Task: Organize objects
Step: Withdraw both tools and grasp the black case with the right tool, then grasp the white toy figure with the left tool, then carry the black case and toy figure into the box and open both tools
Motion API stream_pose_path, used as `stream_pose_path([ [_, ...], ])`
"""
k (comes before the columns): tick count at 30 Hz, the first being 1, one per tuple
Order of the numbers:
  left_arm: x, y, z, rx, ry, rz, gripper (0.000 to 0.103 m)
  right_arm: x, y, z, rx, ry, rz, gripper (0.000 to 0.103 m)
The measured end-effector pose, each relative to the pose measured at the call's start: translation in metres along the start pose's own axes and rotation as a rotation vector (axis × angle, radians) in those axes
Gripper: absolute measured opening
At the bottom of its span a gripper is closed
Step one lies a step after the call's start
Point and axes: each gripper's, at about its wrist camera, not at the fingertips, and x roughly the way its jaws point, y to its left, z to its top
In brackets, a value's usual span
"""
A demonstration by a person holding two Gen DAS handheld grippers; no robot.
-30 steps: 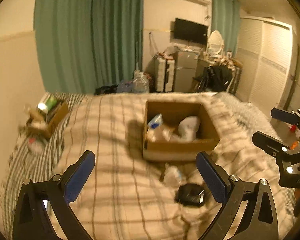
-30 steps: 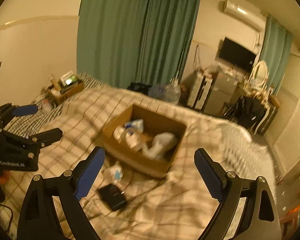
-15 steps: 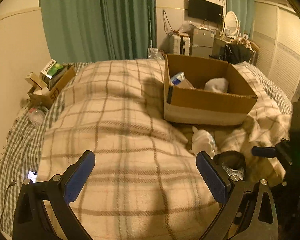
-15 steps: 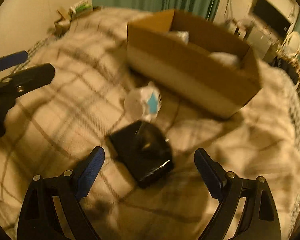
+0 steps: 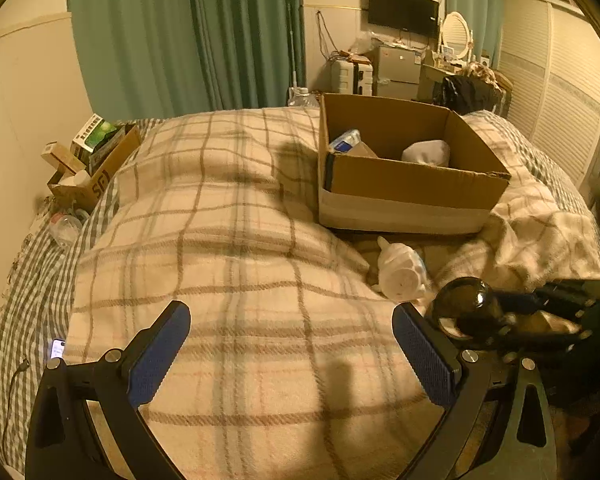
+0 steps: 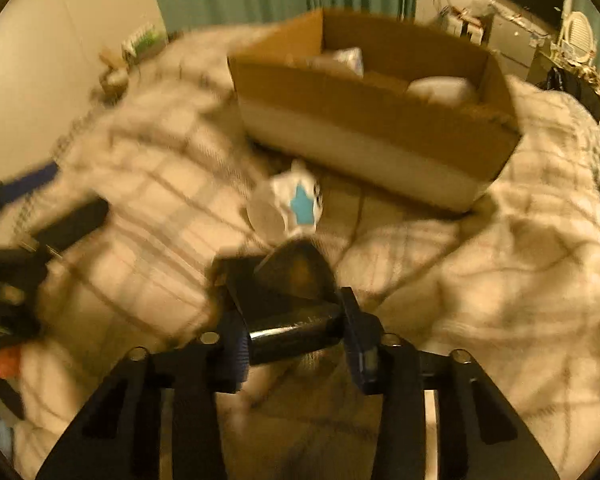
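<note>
A cardboard box stands on the plaid blanket and holds a white bundle and a blue-labelled packet. A white wrapped roll with a blue mark lies just in front of the box. My right gripper is shut on a black glossy object, which sits just near of the roll. My left gripper is open and empty over the blanket, left of the black object.
A small open carton of boxes and a plastic bottle sit at the bed's left edge by the wall. A lit phone lies at the near left. Green curtains, a fridge and a wardrobe stand beyond the bed.
My right gripper has come down and closed on the black object, which lay free between its open fingers before. My left gripper has stayed open and drifted slightly closer to the bed.
</note>
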Motion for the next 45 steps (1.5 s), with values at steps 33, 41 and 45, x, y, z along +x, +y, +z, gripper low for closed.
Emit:
stream_pose_path([
  [33, 0.113, -0.097, 0.028, 0.027, 0.264, -0.082, 0.052, -0.054, -0.091, 0.022, 0.099, -0.214, -0.18, 0.036],
  [41, 0.057, -0.088, 0.021, 0.007, 0.172, -0.115, 0.052, -0.078, -0.072, 0.02, 0.09, -0.243, -0.192, 0.036],
  [45, 0.022, -0.077, 0.031, -0.005, 0.099, -0.141, 0.052, -0.097, -0.051, 0.024, 0.044, -0.269, -0.218, 0.036],
])
